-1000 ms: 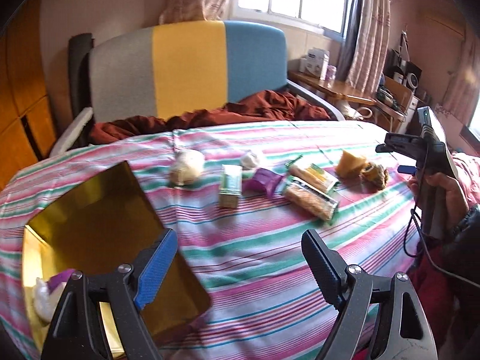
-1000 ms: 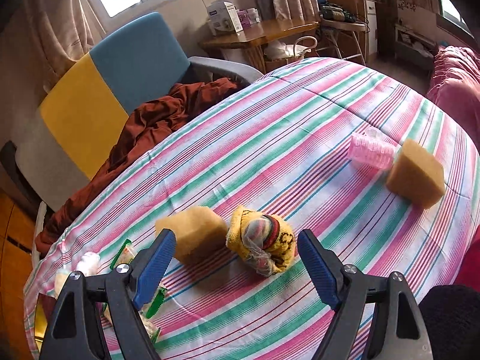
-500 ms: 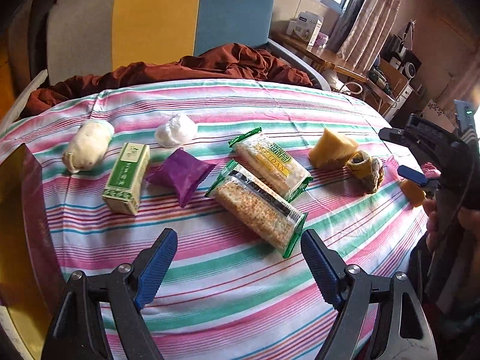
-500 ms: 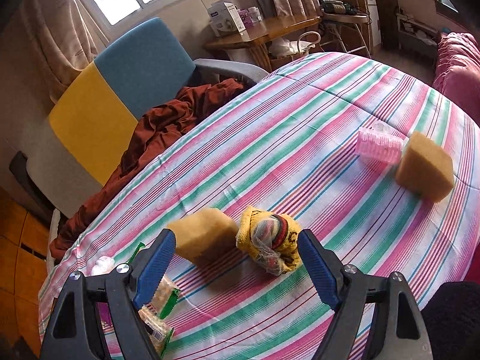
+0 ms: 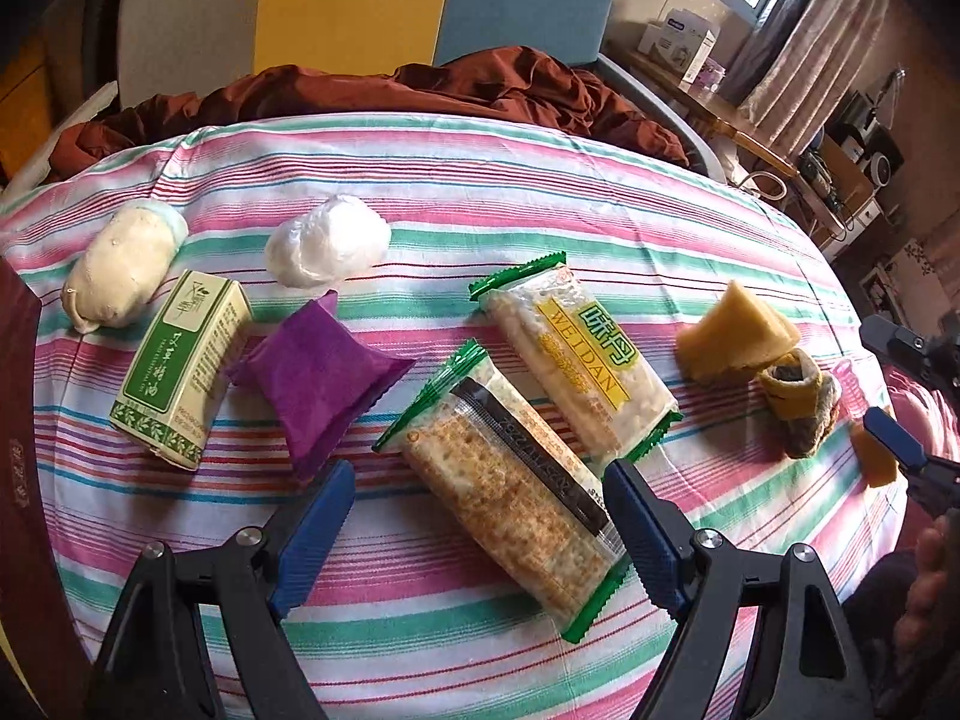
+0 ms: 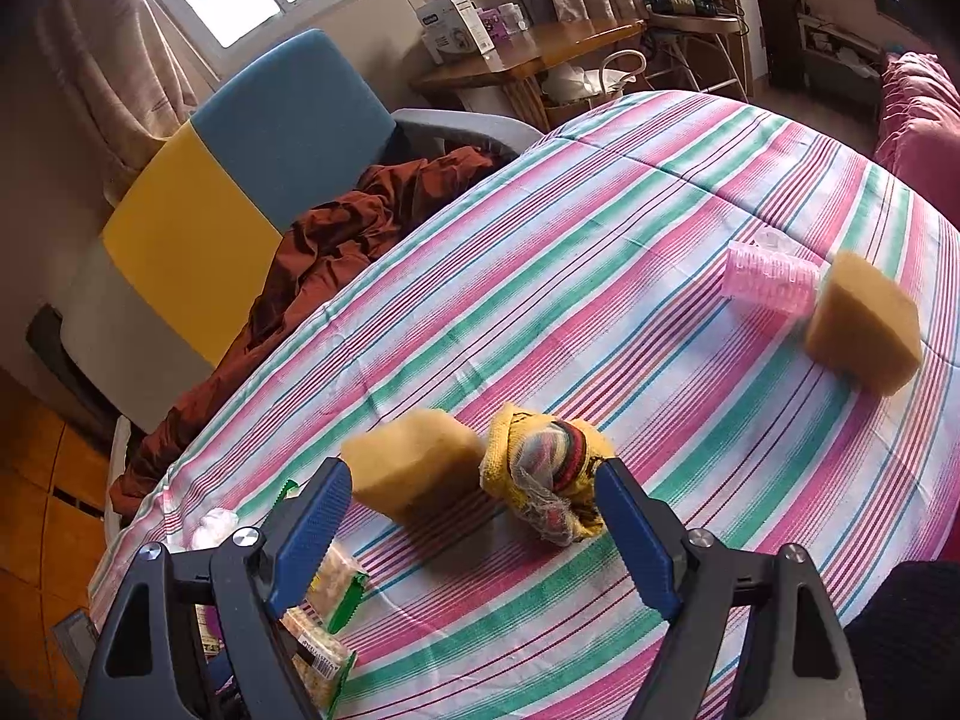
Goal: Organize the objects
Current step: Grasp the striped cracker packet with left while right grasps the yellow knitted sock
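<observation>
The left gripper [image 5: 477, 516] has advanced, fingers wide and empty, astride the light, crinkly cracker packet [image 5: 510, 480]; pinch mid-length.

"WEIDAN" on yellow-labelled snack pack [image 5: 579, 360]; green box [image 5: 180, 369] print unreadable.

The left gripper [image 5: 477, 519] has swung away from the gold tray and come in low over the cracker packet [image 5: 510, 486]. The right gripper [image 6: 474, 516] has closed in on the sponge [image 6: 414, 468] and rolled sock [image 6: 549, 486].
</observation>
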A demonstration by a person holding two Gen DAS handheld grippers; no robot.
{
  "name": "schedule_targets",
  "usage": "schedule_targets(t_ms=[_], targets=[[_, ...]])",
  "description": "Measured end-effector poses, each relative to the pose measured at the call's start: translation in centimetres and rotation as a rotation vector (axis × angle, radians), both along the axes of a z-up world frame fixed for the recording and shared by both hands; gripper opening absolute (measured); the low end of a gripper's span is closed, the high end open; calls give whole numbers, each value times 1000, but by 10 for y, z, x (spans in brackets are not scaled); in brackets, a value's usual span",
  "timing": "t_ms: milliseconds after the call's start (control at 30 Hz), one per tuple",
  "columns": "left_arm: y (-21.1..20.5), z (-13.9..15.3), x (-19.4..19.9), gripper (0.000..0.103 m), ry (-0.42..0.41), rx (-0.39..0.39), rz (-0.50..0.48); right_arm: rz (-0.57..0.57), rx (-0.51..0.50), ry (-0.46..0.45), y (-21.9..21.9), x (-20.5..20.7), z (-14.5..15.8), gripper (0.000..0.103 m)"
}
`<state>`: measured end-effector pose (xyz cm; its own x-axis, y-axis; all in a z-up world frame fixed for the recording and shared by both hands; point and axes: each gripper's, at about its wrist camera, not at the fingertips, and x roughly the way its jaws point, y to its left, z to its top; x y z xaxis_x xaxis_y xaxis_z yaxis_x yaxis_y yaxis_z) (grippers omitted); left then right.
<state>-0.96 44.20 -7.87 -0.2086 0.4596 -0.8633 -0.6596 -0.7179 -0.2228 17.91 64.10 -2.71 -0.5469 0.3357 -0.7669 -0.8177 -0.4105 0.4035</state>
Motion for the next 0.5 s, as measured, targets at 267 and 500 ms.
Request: schedule_targets(t_ms=[267,500], targets=[[24,-16,5,86,95,-62,-27,-18,4,-8,2,2,0,85],[4,-17,13,69,186,-41,-124,-76,-14,-5,10,12,-3,85]])
